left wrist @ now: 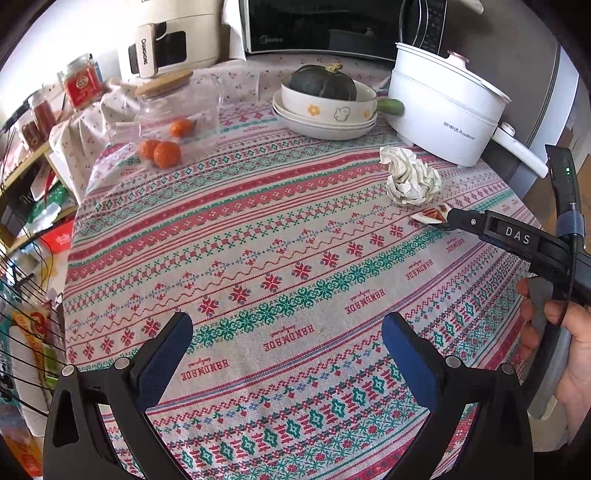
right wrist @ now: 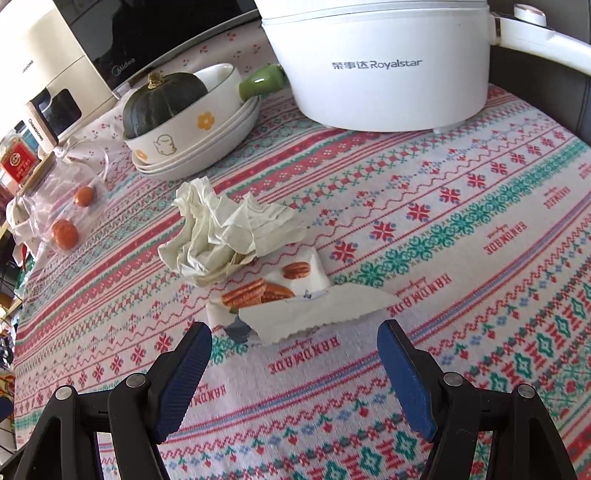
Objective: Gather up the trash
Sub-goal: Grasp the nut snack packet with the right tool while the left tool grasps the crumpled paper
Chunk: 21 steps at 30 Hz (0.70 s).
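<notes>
A crumpled white paper ball (right wrist: 225,236) lies on the patterned tablecloth (right wrist: 461,236), and a torn snack wrapper (right wrist: 288,299) printed with pecans lies flat just in front of it. My right gripper (right wrist: 295,338) hovers open just short of the wrapper's torn edge, nothing between its blue pads (right wrist: 404,373). In the left wrist view the paper ball (left wrist: 412,177) sits at the right, with the wrapper (left wrist: 432,216) under the tip of the right gripper (left wrist: 452,219). My left gripper (left wrist: 286,328) is open over bare cloth, well away from both.
A white electric pot (right wrist: 376,62) stands right behind the trash. A bowl stack holding a dark green squash (right wrist: 162,99) is to the left, beside oranges (left wrist: 160,151) and a glass jar (left wrist: 177,107). A microwave (left wrist: 321,26) stands at the back. A hand (left wrist: 569,347) holds the right tool.
</notes>
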### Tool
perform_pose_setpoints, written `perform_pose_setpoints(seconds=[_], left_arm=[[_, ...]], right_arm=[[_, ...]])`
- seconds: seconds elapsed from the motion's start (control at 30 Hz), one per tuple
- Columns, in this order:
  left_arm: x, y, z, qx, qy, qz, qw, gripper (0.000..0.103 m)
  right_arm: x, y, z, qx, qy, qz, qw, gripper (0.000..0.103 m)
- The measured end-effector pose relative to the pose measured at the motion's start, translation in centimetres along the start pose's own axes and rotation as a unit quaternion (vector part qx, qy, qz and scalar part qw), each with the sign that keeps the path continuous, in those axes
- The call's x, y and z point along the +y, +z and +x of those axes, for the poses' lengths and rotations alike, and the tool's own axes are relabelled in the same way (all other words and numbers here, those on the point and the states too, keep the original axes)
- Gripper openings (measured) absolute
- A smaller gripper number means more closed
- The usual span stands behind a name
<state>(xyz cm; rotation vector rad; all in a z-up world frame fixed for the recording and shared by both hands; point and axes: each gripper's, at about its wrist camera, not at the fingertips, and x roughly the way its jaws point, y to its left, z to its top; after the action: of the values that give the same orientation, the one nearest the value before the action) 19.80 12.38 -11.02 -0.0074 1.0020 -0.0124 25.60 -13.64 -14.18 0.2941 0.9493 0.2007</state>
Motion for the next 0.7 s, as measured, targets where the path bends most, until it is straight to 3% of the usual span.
perform_pose_setpoints(seconds=[0.07,0.17,0.33,0.5,0.7], left_arm=[[0.3,0.0,0.1,0.001,0.002,-0.004,1.0000,0.103],[0.7,0.0,0.2,0.002,0.004,-0.007,1.0000,0.103],[0.3,0.0,0.5,0.004,0.005,-0.008,1.0000,0.103],[-1.4,0.4,0.9,0.008,-0.006,0.002,0.9999,0.103],[-4.0,1.5,1.6,0.014,-0.040,0.008,0.9991,0.103]], right_arm=[[-0.2,0.2,0.7,0.001,0.006,0.008,1.000,0.077],[-0.2,0.4,1.2,-0.001,0.014,0.011,1.000,0.065],[-0.6,0.6,0.7,-0.003,0.025,0.010,1.000,0.018],[-1.4,0.8,-1.1,0.000,0.014,-0.003,1.000,0.010],[-3.2,1.1,-5.3,-0.008,-0.004,-0.027,1.000,0.010]])
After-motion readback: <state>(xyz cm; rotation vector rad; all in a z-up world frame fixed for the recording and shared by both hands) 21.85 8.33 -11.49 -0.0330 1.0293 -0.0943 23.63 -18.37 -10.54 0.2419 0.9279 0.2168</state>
